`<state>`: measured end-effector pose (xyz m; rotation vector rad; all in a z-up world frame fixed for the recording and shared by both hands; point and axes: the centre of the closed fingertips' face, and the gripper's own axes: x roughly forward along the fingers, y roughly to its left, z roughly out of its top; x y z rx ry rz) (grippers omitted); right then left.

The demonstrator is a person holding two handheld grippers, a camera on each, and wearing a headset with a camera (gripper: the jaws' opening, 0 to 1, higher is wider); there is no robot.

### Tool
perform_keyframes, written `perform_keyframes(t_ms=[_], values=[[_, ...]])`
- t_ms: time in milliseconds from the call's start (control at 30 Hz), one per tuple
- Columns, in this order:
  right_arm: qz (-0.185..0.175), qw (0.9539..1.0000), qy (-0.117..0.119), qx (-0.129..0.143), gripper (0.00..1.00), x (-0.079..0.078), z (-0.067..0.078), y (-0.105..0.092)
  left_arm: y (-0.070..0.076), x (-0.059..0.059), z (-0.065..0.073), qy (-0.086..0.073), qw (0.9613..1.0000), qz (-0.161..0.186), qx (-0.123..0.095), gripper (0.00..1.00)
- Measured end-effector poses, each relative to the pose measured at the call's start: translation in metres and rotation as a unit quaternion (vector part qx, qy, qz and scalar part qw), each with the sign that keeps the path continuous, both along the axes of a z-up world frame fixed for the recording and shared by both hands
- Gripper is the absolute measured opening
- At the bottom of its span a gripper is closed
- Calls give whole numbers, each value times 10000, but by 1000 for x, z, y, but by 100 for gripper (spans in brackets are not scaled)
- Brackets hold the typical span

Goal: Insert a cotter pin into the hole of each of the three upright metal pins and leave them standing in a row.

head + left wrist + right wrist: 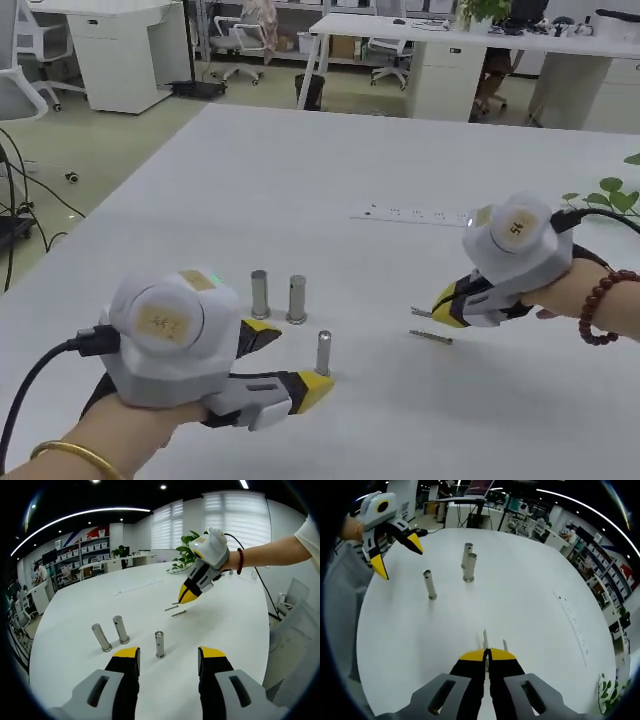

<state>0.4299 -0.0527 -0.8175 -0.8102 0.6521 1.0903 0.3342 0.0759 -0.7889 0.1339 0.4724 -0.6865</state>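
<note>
The three upright metal pins stand well in from every edge of the desk (400, 150), nearer the person's edge than the far one. Two of them (260, 293) (297, 297) stand just beside each other, and the third metal pin (323, 350) stands alone a little closer to the person. The left tool (170, 652) is spread wide and holds nothing. Its yellow tips sit on either side of that third metal pin without touching it.

The right tool (487, 652) is well apart from the pins, towards the right side of the desk. Its jaws are pressed together on the end of a cotter pin (485, 637), as far as the right gripper view lets me judge. A second cotter pin (504, 644) lies flat on the desk just beside it.

The metal pins look like polished steel: stiff, dense and slippery, and tall over a narrow flared foot, so a sideways push would likely topple them. The best hold is probably low on the shank, squarely across it and below the cross hole.

The cotter pins look like light, thin wire that could twist or flick out of a pinch. I would hold one short at a single end, leaving the length that enters the hole free. Which end carries the loop is too small to tell
</note>
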Motion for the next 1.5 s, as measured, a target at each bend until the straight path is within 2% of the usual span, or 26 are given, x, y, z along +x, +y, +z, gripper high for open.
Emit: perform_keyframes(t_ms=[200, 267, 433, 500, 767, 967, 1067, 1100, 1167, 1267, 1500], values=[[270, 9993, -259, 32, 2, -16, 12, 6, -10, 2, 11, 9, 9996, -66, -288, 42], [315, 9990, -303, 34, 2, -20, 15, 7, -13, 3, 14, 50, 9990, -86, -435, 41], [481, 9978, -441, 114, 2, -31, 26, 12, -21, 2, 17, 124, 9978, -130, -641, 37], [553, 9975, -422, 146, 2, -37, 30, 15, -25, 2, 17, 202, 9970, -162, -733, 36], [805, 9945, -578, 336, 2, -56, 48, 30, -38, 2, 22, 453, 9912, -199, -1232, 34], [925, 9922, -702, 446, 2, -65, 57, 38, -42, 4, 26, 590, 9863, -166, -1529, 28], [1003, 9912, -722, 480, 2, -68, 59, 40, -46, 6, 28, 607, 9834, -168, -1701, 27], [1028, 9910, -718, 476, 2, -69, 59, 41, -49, 7, 27, 726, 9816, -144, -1763, 27], [1080, 9905, -716, 467, 2, -71, 58, 43, -51, 11, 30, 670, 9806, -119, -1840, 26], [1138, 9897, -761, 427, 2, -73, 58, 45, -56, 13, 35, 715, 9764, -123, -2033, 25], [1237, 9878, -820, 467, 2, -78, 60, 52, -60, 12, 40, 788, 9721, -166, -2204, 15]])
